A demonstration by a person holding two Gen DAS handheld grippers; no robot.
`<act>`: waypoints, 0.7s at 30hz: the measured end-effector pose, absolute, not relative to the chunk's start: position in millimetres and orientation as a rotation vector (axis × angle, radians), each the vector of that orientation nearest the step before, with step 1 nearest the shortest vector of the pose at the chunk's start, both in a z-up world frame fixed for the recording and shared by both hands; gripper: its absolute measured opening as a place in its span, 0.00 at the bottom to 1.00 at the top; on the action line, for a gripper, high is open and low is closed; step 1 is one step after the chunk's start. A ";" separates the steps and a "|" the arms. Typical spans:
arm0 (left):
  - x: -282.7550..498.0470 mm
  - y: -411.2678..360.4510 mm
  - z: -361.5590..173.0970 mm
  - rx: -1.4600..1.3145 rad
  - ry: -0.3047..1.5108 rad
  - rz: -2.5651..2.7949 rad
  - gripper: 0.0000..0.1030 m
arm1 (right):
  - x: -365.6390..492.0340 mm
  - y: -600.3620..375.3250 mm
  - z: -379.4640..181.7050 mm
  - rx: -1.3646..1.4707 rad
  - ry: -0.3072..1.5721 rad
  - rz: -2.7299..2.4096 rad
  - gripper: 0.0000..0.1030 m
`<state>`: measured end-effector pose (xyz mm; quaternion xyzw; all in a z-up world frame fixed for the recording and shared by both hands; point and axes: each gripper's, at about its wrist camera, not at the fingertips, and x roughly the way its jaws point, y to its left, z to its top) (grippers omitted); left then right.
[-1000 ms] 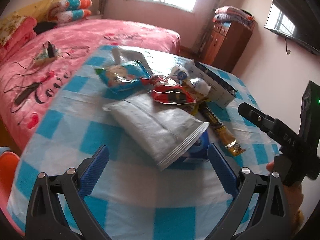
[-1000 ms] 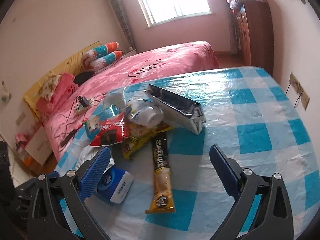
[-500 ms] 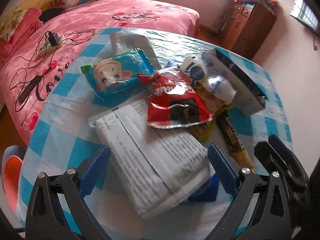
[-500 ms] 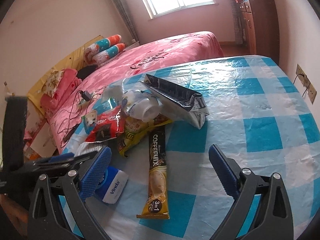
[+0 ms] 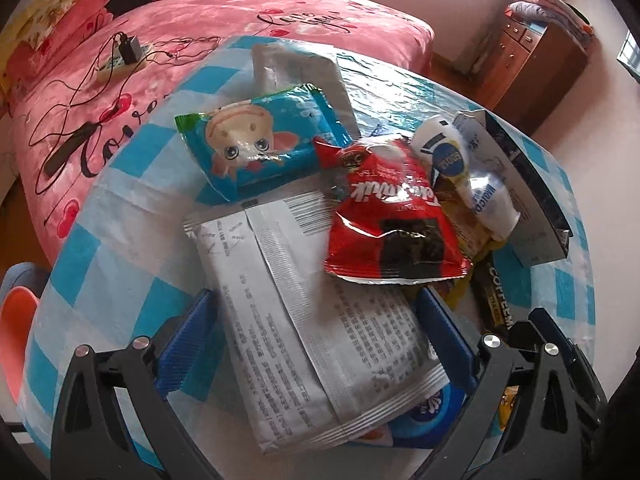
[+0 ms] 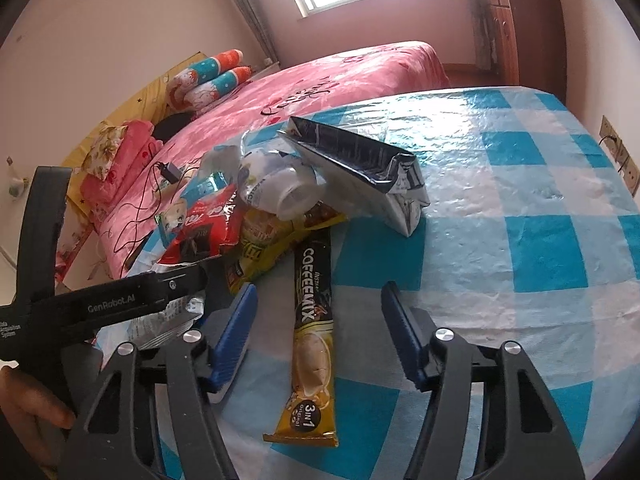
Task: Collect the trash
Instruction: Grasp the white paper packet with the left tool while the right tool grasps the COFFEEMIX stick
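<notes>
Your left tongs [image 5: 316, 344] stand wide apart at the bottom of the left wrist view, their blue pads on either side of the flat silver foil pouch printed with small black text [image 5: 304, 312], which lies between them on the desk covered in a blue-and-white checked plastic cloth [image 5: 120, 216]; whether the pads touch it you cannot tell. A red foil snack bag [image 5: 388, 216] overlaps the pouch's upper right corner, and a blue packet with a cartoon face [image 5: 256, 144] lies just above it toward the upper centre. A white crumpled plastic bottle [image 5: 460, 168] rests at the right, against a long dark open carton [image 5: 524, 184]. In the right wrist view your right tongs [image 6: 320, 332] are closing around the long yellow-and-black coffee-mix sachet [image 6: 314, 328], which lies lengthwise between the pads in the lower centre of the frame; the pads do not press on it. The left gripper's black body reaches in from the left edge, over the heap of wrappers. Behind the desk, across the upper part of both views, stands the pink bed [image 6: 340, 76].
</notes>
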<state>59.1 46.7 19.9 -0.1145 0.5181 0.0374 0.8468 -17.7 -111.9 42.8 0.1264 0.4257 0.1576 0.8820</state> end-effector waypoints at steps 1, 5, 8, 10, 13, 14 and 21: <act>58.6 46.3 18.9 -0.243 1.091 0.081 0.96 | -16.8 -109.8 42.4 0.256 0.892 0.332 0.59; 56.5 47.8 14.2 -0.264 1.091 0.081 0.96 | -14.3 -100.4 39.2 0.222 0.920 0.340 0.56; 54.7 49.8 12.9 -0.266 1.087 0.071 0.94 | -14.7 -92.4 37.5 0.173 0.932 0.328 0.50; 52.1 51.0 13.2 -0.265 1.081 0.068 0.92 | -14.3 -91.2 36.8 0.162 0.936 0.325 0.45; 47.6 51.6 14.1 -0.259 1.066 0.066 0.85 | -13.7 -88.7 36.5 0.138 0.939 0.310 0.36; 46.2 51.9 14.2 -0.259 1.062 0.065 0.84 | -13.4 -88.7 36.0 0.133 0.941 0.304 0.35; 29.7 56.6 14.7 -0.273 1.025 0.074 0.80 | -13.4 -89.1 35.2 0.124 0.946 0.297 0.22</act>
